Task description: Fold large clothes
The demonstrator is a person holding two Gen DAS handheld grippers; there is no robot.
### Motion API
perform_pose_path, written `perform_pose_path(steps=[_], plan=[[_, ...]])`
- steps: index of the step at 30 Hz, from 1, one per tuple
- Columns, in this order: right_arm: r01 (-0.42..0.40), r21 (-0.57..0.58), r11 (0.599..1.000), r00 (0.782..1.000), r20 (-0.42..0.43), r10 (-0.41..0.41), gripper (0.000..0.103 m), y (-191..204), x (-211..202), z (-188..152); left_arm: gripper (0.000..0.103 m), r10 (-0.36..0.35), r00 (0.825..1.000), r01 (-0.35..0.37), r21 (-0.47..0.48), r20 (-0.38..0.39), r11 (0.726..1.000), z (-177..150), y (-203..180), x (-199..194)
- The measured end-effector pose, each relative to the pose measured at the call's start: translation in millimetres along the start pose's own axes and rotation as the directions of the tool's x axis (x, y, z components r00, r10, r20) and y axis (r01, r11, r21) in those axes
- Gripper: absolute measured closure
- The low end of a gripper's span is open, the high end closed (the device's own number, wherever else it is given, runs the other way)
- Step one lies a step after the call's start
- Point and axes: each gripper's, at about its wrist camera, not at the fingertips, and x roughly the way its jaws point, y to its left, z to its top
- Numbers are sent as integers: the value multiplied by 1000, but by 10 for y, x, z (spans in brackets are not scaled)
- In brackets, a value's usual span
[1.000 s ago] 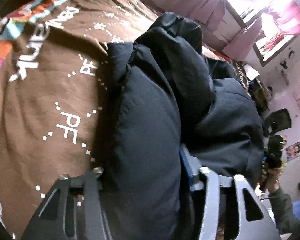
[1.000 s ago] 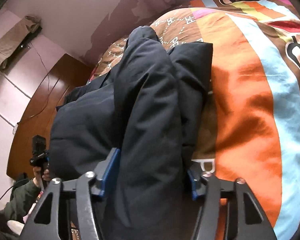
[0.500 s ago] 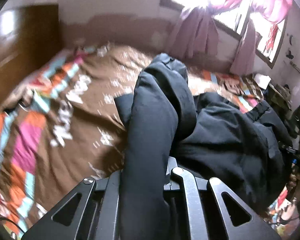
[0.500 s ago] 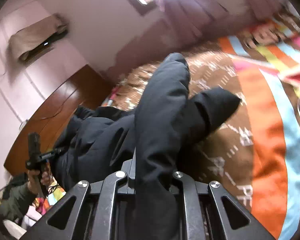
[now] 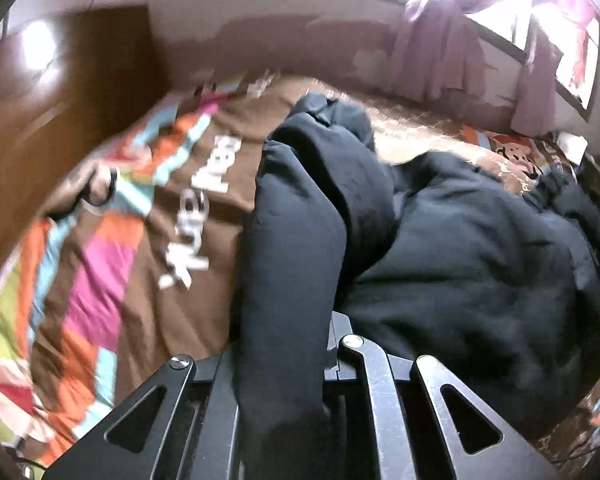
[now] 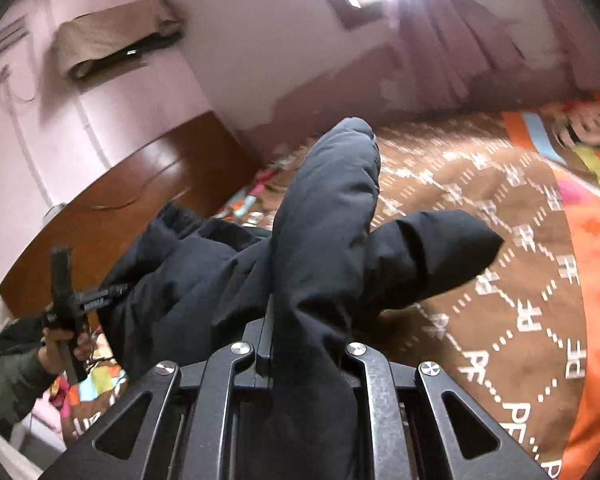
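A large dark navy padded jacket (image 5: 460,264) lies bunched on a bed with a brown and multicoloured cover (image 5: 188,216). My left gripper (image 5: 288,360) is shut on a thick fold of the jacket and holds it lifted above the bed. My right gripper (image 6: 304,344) is shut on another fold of the same jacket (image 6: 324,240), also raised; the fabric hides the fingertips of both. The other gripper (image 6: 66,300) shows at the left of the right wrist view, held in a hand.
A brown wooden headboard (image 5: 40,120) stands at the left. A pink wall and a bright window with pink curtains (image 5: 500,40) lie beyond the bed. The bed cover (image 6: 520,280) spreads to the right of the jacket. Clutter sits at the far right (image 5: 572,148).
Both grippers closed on jacket folds and lifted them off the bed. The views tilted up from the bedspread to show the wall, headboard and window.
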Motion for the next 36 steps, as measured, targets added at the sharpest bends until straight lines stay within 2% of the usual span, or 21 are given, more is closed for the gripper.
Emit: perform_pose_path(steps=[3,7,11,12,14,15,17,20,23,24,26,29,36], plan=[[59,68,996,998,-30,-57,87,-277,23,-154,92,-34,999,34,-13,-7,999,-27,84,46],[122,106,987,990,-89,-113,78,-442,52,-346,78,-15,1000,15,34,-12,999,-61,50,43],[160,127,979,980,-141,-142,54,-473,81,-448,65,-27,999,27,-4,-19,1000,-111,83,4],[171,127,977,977,-147,-152,50,-453,100,-444,62,-33,999,32,-32,-18,999,-120,123,-6],[208,121,971,970,-151,-189,26,-414,121,-437,39,-31,999,30,-84,-13,996,-122,178,-17],[230,116,966,966,-145,-212,22,-384,104,-438,36,-35,999,34,-103,-6,994,-121,191,-43],[266,106,958,960,-122,-253,20,-327,45,-427,30,-36,999,37,-131,12,991,-124,210,-120],[323,111,940,945,-90,-314,11,-269,-64,-388,27,-12,999,17,-127,35,992,-126,173,-247],[368,120,922,930,-34,-367,9,-133,-224,-395,25,8,997,0,-118,73,993,-143,96,-396],[374,122,920,927,-18,-374,9,-83,-251,-380,23,10,996,1,-121,89,993,-157,69,-453],[381,127,916,922,22,-387,8,41,-344,-372,10,11,993,5,-131,116,991,-176,25,-545],[382,122,916,917,74,-392,4,223,-451,-351,5,4,982,24,-151,186,988,-214,-30,-753],[390,68,918,894,209,-396,0,844,-793,-347,3,21,968,17,-151,249,988,-279,-203,-1198]])
